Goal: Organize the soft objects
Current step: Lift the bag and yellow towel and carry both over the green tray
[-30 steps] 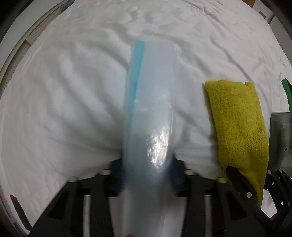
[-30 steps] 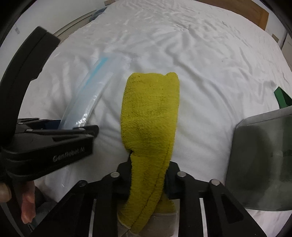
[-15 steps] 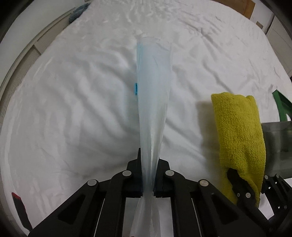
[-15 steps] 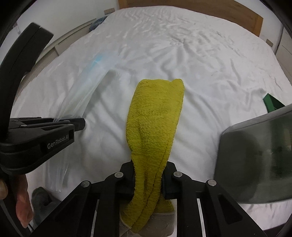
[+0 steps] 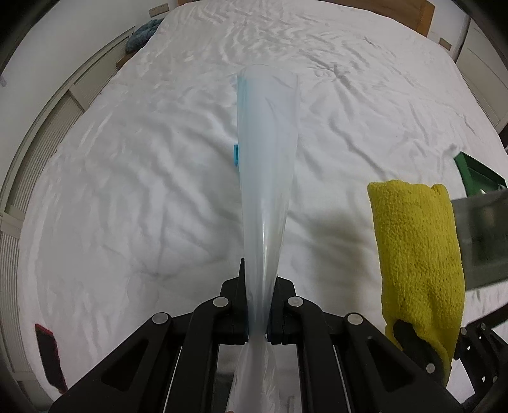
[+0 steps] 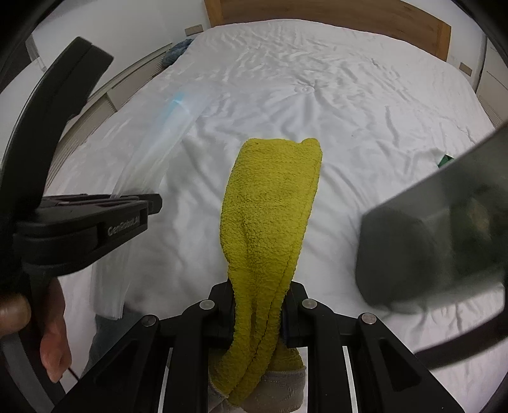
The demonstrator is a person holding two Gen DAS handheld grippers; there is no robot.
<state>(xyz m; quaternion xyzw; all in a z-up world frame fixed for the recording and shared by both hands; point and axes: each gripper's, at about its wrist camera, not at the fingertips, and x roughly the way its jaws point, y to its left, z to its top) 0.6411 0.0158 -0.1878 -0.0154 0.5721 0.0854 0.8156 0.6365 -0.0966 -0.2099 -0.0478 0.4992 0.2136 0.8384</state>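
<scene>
left wrist: left gripper (image 5: 257,313) clamps clear zip bag (image 5: 268,165) above white bed (image 5: 127,190).
right wrist: right gripper (image 6: 257,313) pinches yellow towel (image 6: 273,203), hanging free.
progress: both items lifted; towel not yet bagged.

Bed (image 5: 158,190) and what lies about it

White creased sheet; wooden headboard (image 6: 333,16) at its far end, blue cloth (image 5: 141,33) off its far left corner, green thing (image 5: 473,173) at its right.

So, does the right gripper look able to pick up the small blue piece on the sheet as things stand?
Probably not: the right gripper is shut on the yellow towel, so its jaws are occupied; the blue piece lies beside the left-held plastic bag.
</scene>
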